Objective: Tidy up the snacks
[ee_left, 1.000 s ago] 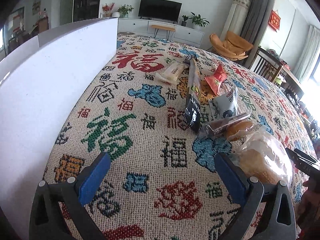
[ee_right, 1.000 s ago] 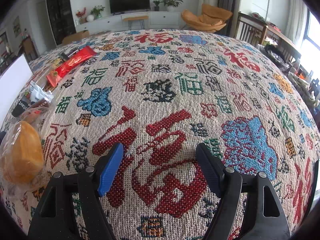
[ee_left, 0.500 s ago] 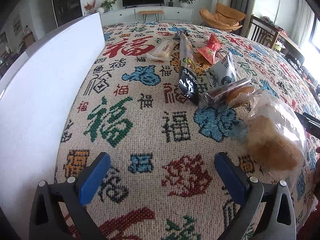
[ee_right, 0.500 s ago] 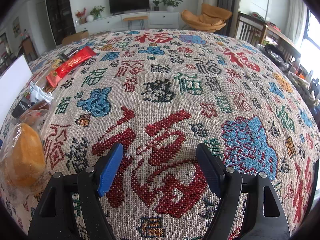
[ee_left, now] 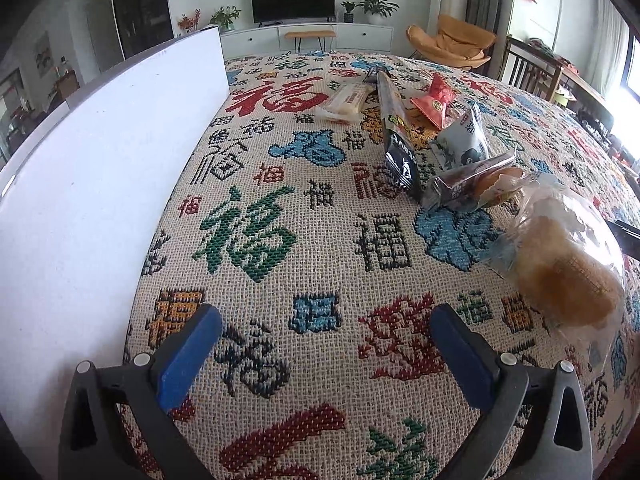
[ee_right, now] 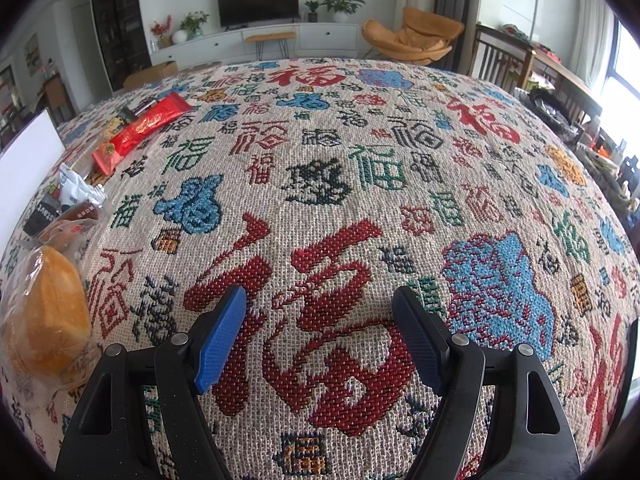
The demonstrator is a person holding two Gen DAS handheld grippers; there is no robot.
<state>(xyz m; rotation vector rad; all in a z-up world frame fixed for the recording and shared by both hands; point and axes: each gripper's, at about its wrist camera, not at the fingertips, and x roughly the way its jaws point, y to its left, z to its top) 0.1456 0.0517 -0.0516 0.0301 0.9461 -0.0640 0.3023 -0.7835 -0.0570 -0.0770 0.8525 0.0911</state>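
**Left view levels out on the snack row; nothing picked up yet**

Compared with a second ago, our left wrist view has rolled upright: the white box wall [ee_left: 100,168] on the left, which leaned across the frame before, now stands straighter, and the row of snacks has swung toward the middle. The right wrist view is unchanged.

Going left to right, the white box wall borders the patterned counter [ee_left: 280,272]. Past it the snacks lie in a loose line: a pale wrapped bar [ee_left: 346,98] farthest off, a long dark packet [ee_left: 396,140], a red packet [ee_left: 434,100], a white-and-blue pouch [ee_left: 464,144], a brown wrapped cake [ee_left: 468,184], and nearest, a bagged bread bun [ee_left: 564,264].

Our left tool [ee_left: 326,344] hangs over bare cloth with its jaws wide apart and nothing between them. Our right tool [ee_right: 320,336] is likewise spread wide and empty, over a big red character; the bun sits at its far left.

We judge that sorting has not begun, and the bun looks like the nearest first pick for the left tool.
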